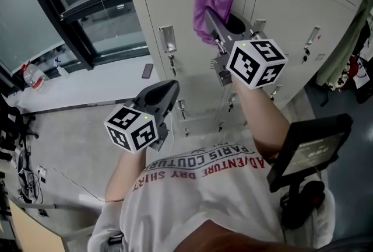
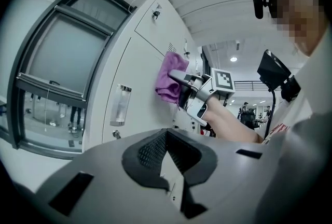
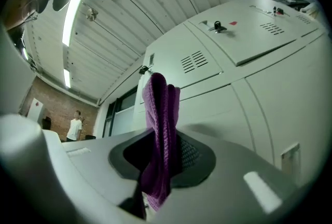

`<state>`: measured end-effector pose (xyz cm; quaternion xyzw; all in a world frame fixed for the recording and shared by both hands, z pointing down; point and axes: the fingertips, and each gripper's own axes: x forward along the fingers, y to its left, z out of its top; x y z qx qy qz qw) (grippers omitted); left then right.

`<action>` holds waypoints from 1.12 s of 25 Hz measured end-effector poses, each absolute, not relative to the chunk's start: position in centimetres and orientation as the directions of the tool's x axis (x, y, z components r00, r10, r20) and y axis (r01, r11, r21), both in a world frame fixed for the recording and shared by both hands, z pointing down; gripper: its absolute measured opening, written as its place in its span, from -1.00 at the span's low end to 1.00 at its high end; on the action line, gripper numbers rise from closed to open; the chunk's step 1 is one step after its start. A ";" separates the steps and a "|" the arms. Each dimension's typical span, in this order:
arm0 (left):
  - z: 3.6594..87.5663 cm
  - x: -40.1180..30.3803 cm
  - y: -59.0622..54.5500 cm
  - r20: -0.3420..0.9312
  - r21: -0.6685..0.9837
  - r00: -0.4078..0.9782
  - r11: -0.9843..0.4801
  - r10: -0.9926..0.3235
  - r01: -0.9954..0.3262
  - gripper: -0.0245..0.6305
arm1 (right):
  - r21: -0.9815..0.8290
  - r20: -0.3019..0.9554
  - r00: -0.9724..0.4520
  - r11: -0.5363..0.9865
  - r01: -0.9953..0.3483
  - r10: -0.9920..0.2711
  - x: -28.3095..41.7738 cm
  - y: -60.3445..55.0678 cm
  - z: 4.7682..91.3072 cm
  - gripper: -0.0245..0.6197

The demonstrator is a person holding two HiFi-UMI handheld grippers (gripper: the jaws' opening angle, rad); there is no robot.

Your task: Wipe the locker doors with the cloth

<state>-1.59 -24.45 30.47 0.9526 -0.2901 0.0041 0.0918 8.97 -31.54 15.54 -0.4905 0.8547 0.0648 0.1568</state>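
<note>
A purple cloth [image 1: 211, 0] is bunched against the cream locker door [image 1: 175, 11], near the seam with the neighbouring door. My right gripper [image 1: 211, 24] is shut on the cloth and held up at the door. In the right gripper view the cloth [image 3: 160, 124] stands up from between the dark pads [image 3: 194, 158], with locker doors [image 3: 270, 88] behind. My left gripper [image 1: 169, 88] hangs lower and left, shut and holding nothing, away from the lockers. The left gripper view shows its pads [image 2: 150, 150] together, and the cloth [image 2: 168, 80] and right gripper [image 2: 180, 87] at the door beyond.
Keys hang from the door locks [image 1: 172, 62]. A window [image 1: 87, 17] and a white sill with a dark phone [image 1: 147, 70] and bottles [image 1: 34, 77] lie left. A black screen on a stand [image 1: 309, 149] sits at my right. Clothes [image 1: 356, 67] hang far right.
</note>
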 end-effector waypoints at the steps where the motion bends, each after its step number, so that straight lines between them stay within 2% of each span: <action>1: 30.8 -1.8 -24.7 0.062 0.178 0.830 -0.812 -0.554 -0.555 -0.92 | -0.042 -0.327 -0.496 0.537 -0.843 -0.804 7.5 -31.5 16.0 -0.71; 5: 31.6 -2.7 -25.3 0.066 0.196 0.821 -0.800 -0.567 -0.568 -0.92 | -0.029 -0.285 -0.581 0.613 -0.790 -0.762 2.4 -31.8 18.3 -0.71; 12: 32.2 -4.3 -25.8 0.071 0.205 0.813 -0.789 -0.578 -0.579 -0.92 | -0.011 -0.199 -0.609 0.623 -0.782 -0.768 -1.6 -34.2 23.8 -0.71; 18: 32.6 -4.5 -26.7 0.084 0.212 0.814 -0.788 -0.574 -0.578 -0.92 | 0.009 -0.136 -0.597 0.601 -0.799 -0.791 -2.8 -37.0 26.4 -0.70; 28: 32.6 -5.1 -26.8 0.101 0.213 0.814 -0.786 -0.572 -0.580 -0.92 | 0.039 -0.149 -0.554 0.554 -0.831 -0.819 -2.9 -37.4 26.4 -0.70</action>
